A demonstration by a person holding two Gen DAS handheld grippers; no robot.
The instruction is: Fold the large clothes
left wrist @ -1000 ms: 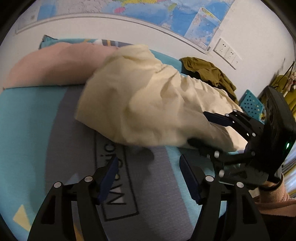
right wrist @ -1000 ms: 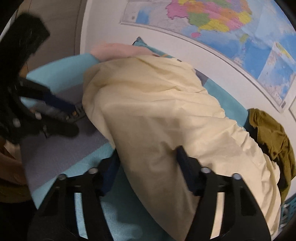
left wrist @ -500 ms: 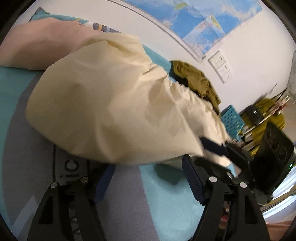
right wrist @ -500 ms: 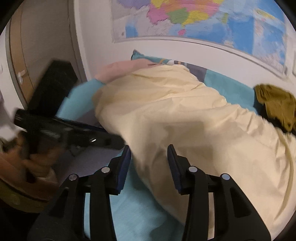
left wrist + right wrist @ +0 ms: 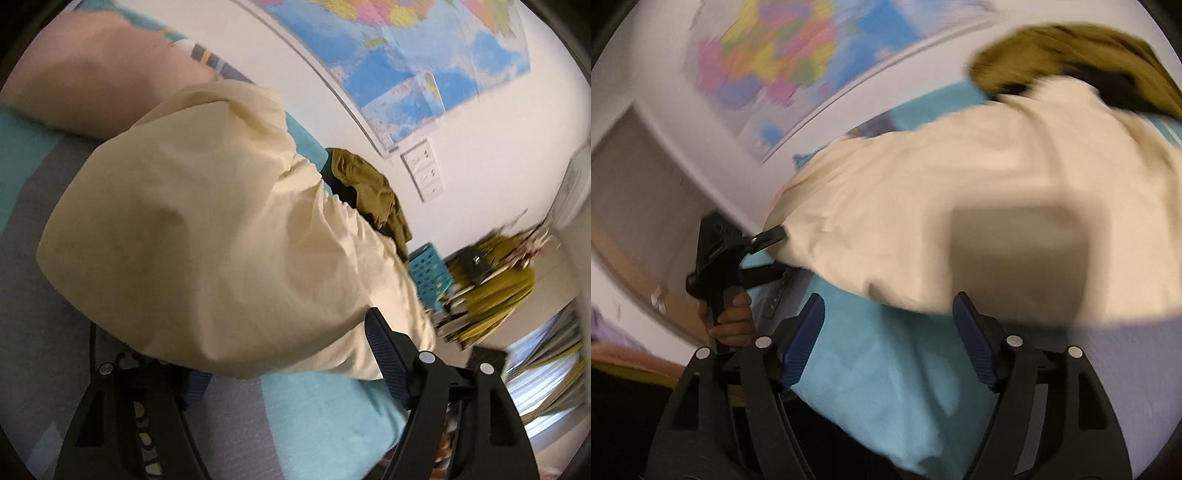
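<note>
A large cream garment (image 5: 207, 229) lies bunched on the teal and grey bed (image 5: 325, 402); it also fills the right wrist view (image 5: 979, 206). My left gripper (image 5: 291, 365) is open at its near edge, and the cloth drapes over the left finger. In the blurred right wrist view the left gripper (image 5: 768, 254) shows at the garment's left corner, one finger above the cloth edge and one below. My right gripper (image 5: 888, 343) is open and empty over the teal cover, just short of the garment's edge.
A pink pillow (image 5: 96, 77) lies at the head of the bed. An olive garment (image 5: 373, 188) lies by the wall under a world map (image 5: 406, 55). A blue basket (image 5: 430, 273) and clutter stand beyond the bed's end.
Both grippers have swung along the garment's near edge. The left has slid under the cloth edge. The right opened wider and turned toward the olive garment end, with motion blur.
</note>
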